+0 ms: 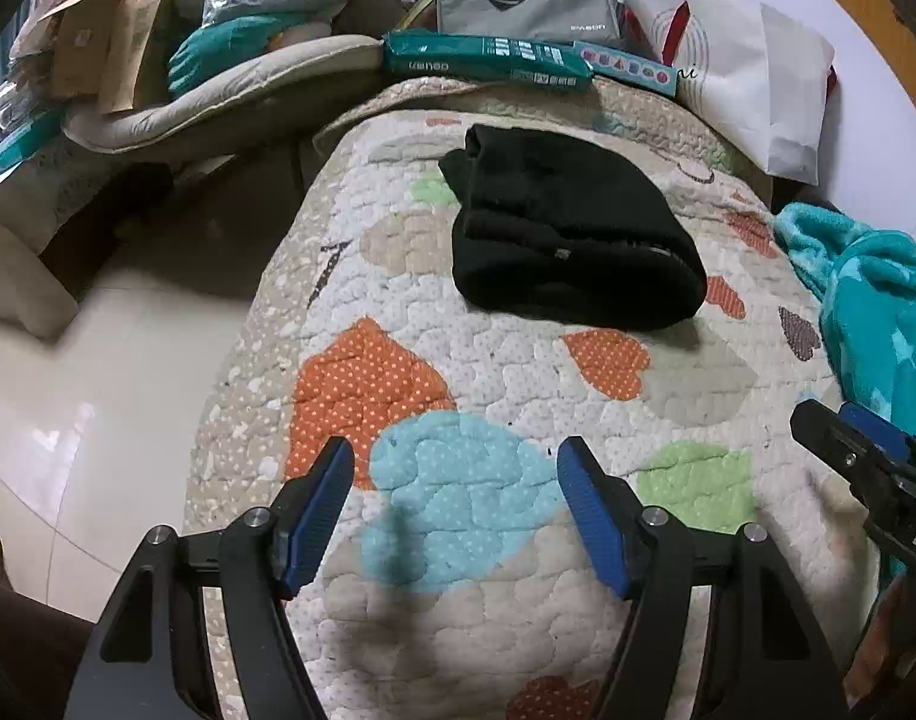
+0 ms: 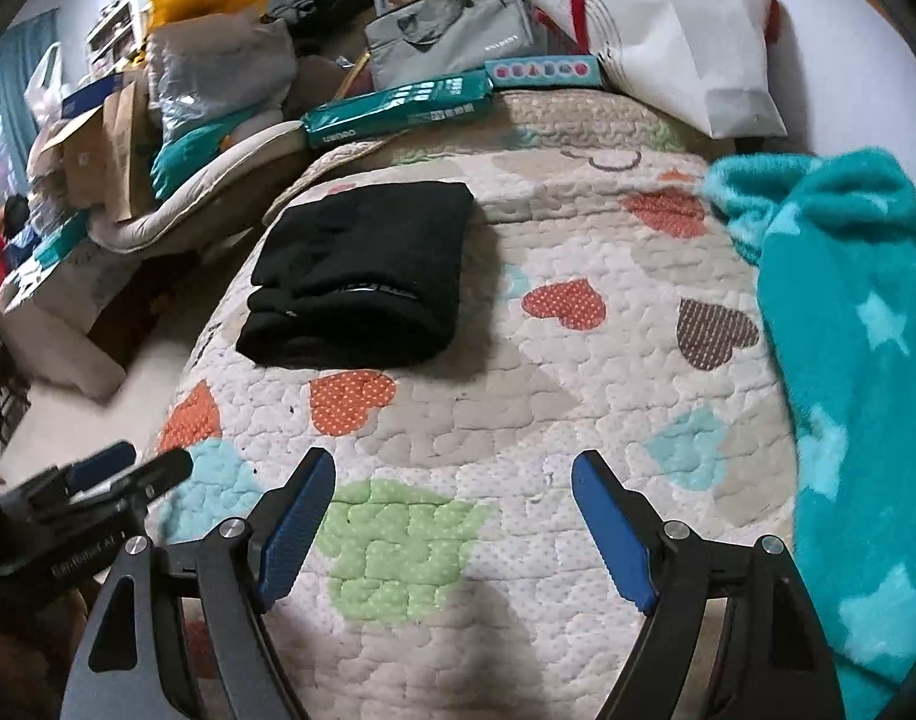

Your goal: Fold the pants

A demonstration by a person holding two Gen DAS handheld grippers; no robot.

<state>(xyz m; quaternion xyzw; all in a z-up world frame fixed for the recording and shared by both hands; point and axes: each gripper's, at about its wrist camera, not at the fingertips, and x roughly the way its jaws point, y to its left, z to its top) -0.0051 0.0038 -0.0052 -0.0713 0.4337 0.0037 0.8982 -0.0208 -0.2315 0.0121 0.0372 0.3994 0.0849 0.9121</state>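
Both hand-held grippers, left [image 1: 456, 465] and right [image 2: 453, 480], spread wide, gripping nothing, over heart-patterned quilt [image 1: 487, 372]; folded black pants [image 1: 568, 228] beyond.

both tools match: the left gripper [image 1: 456, 468] and right gripper [image 2: 453, 480] have black angular arms, ridged blue finger pads [image 1: 589, 519], silver screws (white lettering marks each body's side).

The black, soft-knit pants [image 1: 568, 228] [image 2: 362, 276] lie folded into a thick, compact, roughly rectangular bundle; several layers are stacked, rounded fold edge toward the cameras; the bundle rests flat on the heart-patterned quilted bed cover [image 1: 469, 372] [image 2: 577, 372], near its left edge.
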